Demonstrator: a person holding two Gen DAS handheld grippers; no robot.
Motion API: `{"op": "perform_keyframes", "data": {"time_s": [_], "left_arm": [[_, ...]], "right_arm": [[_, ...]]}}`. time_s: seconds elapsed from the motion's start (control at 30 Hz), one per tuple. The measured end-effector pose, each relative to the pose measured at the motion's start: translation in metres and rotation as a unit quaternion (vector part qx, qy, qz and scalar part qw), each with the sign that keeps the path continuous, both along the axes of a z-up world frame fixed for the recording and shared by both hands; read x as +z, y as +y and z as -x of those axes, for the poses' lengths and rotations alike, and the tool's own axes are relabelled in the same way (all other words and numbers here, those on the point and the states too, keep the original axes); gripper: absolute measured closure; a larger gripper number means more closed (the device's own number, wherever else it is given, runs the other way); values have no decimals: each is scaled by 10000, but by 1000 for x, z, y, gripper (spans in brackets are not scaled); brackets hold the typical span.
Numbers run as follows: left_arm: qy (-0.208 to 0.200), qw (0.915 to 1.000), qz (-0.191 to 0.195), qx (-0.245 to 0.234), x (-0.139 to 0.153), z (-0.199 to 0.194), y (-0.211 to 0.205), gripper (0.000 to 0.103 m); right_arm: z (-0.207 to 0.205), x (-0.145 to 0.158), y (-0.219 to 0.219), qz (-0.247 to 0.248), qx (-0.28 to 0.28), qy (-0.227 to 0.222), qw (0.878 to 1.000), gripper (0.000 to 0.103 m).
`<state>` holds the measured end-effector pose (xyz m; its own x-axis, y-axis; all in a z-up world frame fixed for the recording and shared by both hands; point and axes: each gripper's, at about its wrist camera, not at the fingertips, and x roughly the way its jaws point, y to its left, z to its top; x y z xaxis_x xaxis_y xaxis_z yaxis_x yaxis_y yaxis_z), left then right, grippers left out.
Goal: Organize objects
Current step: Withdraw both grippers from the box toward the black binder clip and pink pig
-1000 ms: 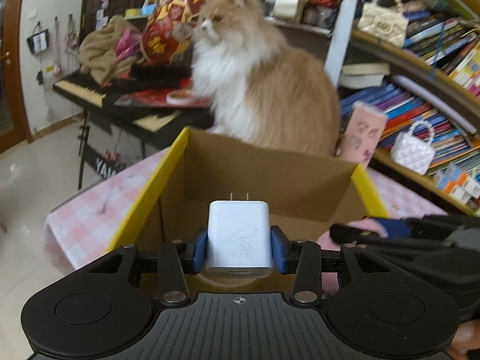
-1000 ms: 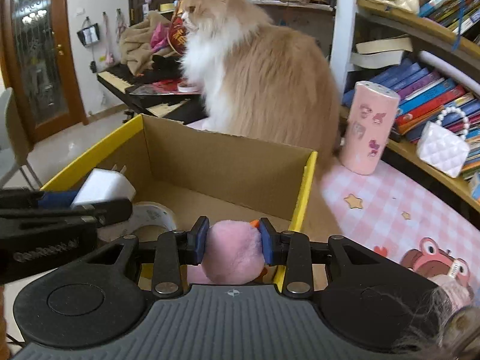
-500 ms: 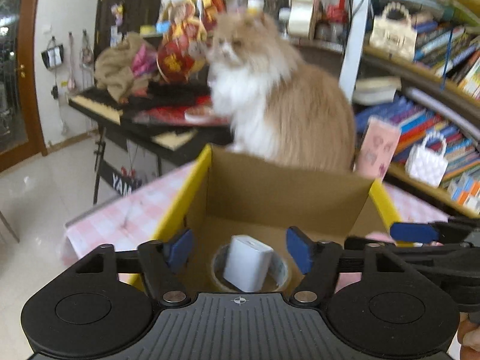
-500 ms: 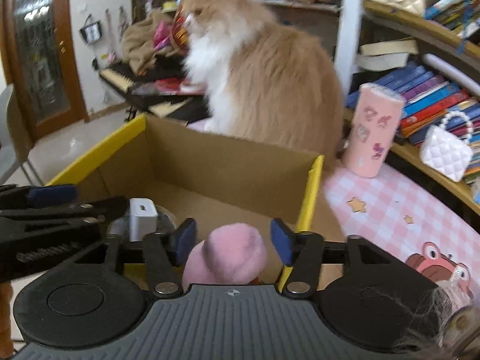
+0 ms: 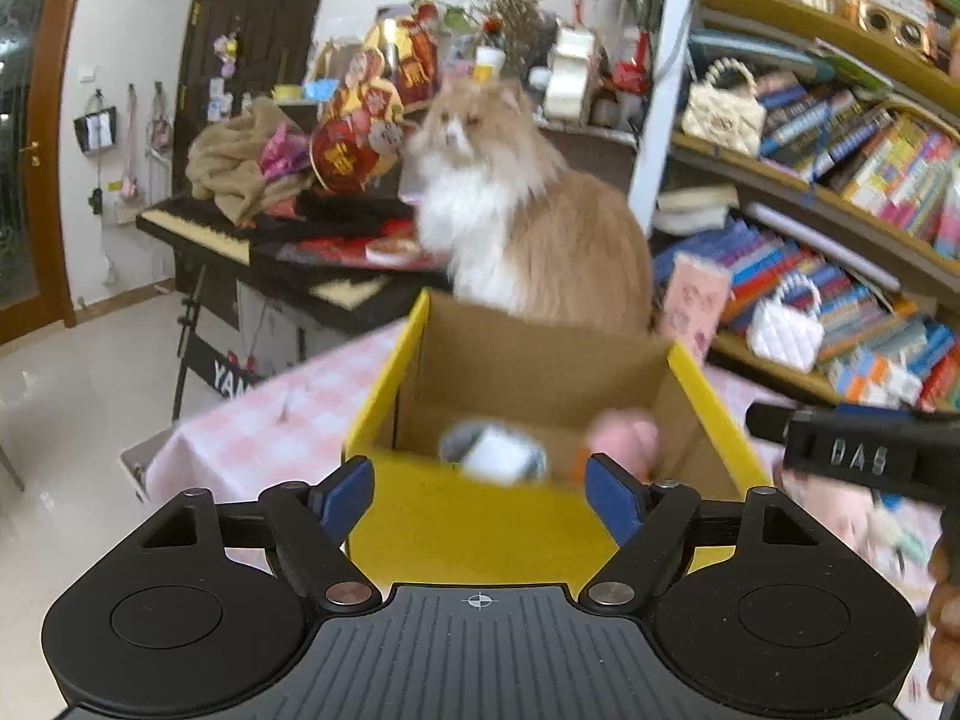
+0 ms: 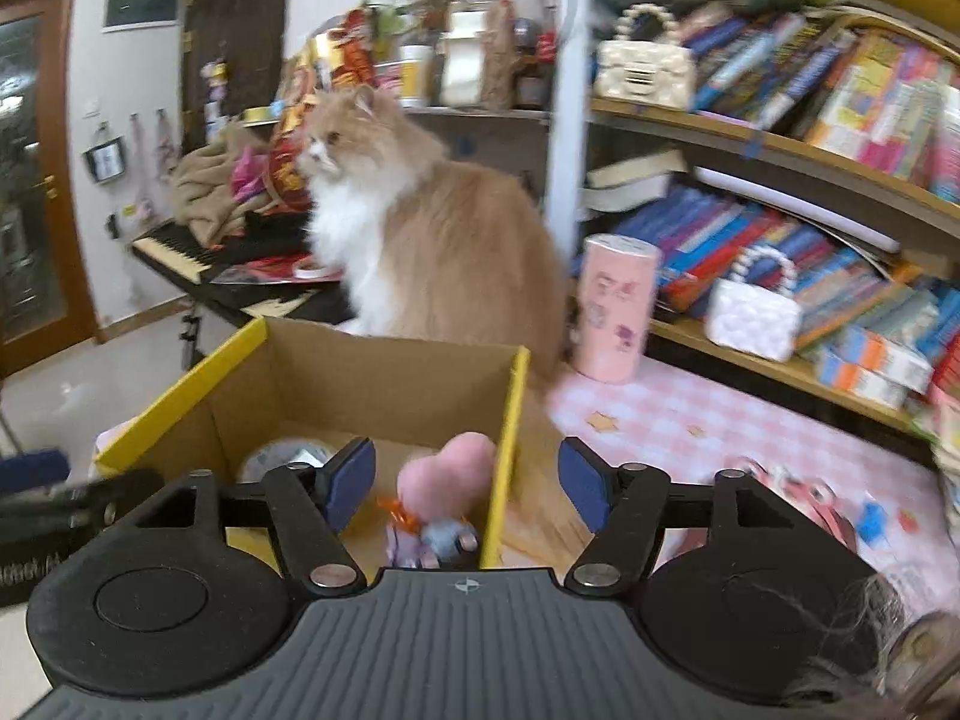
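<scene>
L gripper (image 5: 480, 495) is hanging w/ jaws apart, holding nothing, just short of the box's (image 5: 474, 525) yellow near wall. R gripper (image 6: 467, 483) is likewise gaping, empty, straddling the box's right wall. Inside the box: white charger (image 5: 493, 455) is lying on a tape roll (image 5: 459, 438); pink plush (image 6: 450, 474) is sitting by the right wall. Behind the box a cat (image 6: 432, 240) is sitting; pink cup (image 6: 613, 315) is standing to its right on the checked cloth (image 6: 690, 420).
</scene>
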<state>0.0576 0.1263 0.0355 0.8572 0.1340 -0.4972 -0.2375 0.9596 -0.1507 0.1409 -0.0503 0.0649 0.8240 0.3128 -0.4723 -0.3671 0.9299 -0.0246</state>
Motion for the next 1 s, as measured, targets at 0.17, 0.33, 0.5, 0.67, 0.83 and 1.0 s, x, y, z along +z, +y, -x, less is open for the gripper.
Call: {"op": "perform_keyframes", "data": {"time_s": [0.17, 0.33, 0.5, 0.67, 0.83, 1.0], "left_arm": [[460, 9984, 29, -322, -18, 26, -4, 24], [650, 9963, -186, -534, -24, 50, -4, 24], [921, 9928, -185, -740, -35, 72, -4, 24], [1107, 9894, -124, -935, -46, 88, -8, 24], [1163, 9862, -58, -1179, -49, 93, -20, 24], [1158, 9818, -19, -1503, -53, 89, -40, 24]], "right_arm": [[37, -23, -7, 129, -412, 391, 9983, 36], [77, -50, -2, 282, -538, 815, 9948, 36], [110, -64, 2, 353, -610, 1060, 9919, 34], [137, -74, -7, 364, -826, 1270, 9878, 34], [153, -78, -26, 336, -1177, 1372, 9830, 34], [159, -81, -46, 428, -1445, 1472, 9776, 33]]}}
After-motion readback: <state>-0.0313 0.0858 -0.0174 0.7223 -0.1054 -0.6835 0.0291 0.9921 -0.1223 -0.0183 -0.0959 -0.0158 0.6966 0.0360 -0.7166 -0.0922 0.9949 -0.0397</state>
